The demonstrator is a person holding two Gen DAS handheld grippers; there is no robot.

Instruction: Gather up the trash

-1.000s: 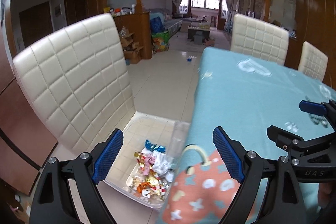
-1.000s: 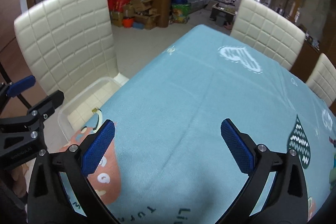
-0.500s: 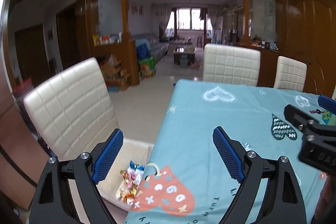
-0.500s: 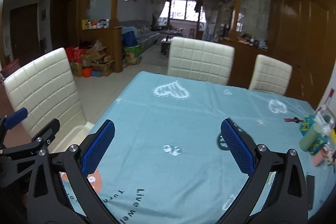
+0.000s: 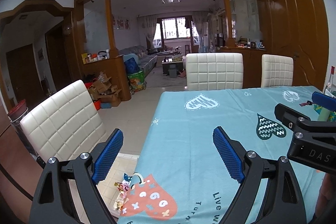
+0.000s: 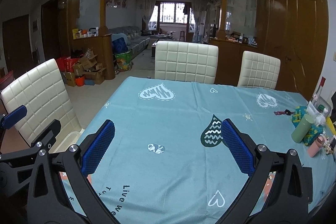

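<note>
A clear plastic bin (image 5: 117,163) stands on the floor by the table's left edge, and colourful candy wrappers (image 5: 122,188) lie in it. Its rim also shows in the right wrist view (image 6: 70,136). My left gripper (image 5: 168,154) is open and empty, held above the table's left front corner. My right gripper (image 6: 168,147) is open and empty above the blue tablecloth (image 6: 178,110). No trash shows on the cloth.
A cream chair (image 5: 61,119) stands left of the bin, two more chairs (image 6: 185,63) at the far side. A green bottle (image 6: 301,128), a pink cup (image 6: 317,145) and small items crowd the table's right edge. Cardboard boxes (image 5: 105,89) sit on the floor.
Both grippers have tilted up from looking down at the bin and table edge to looking level across the table. Both stayed open and empty.
</note>
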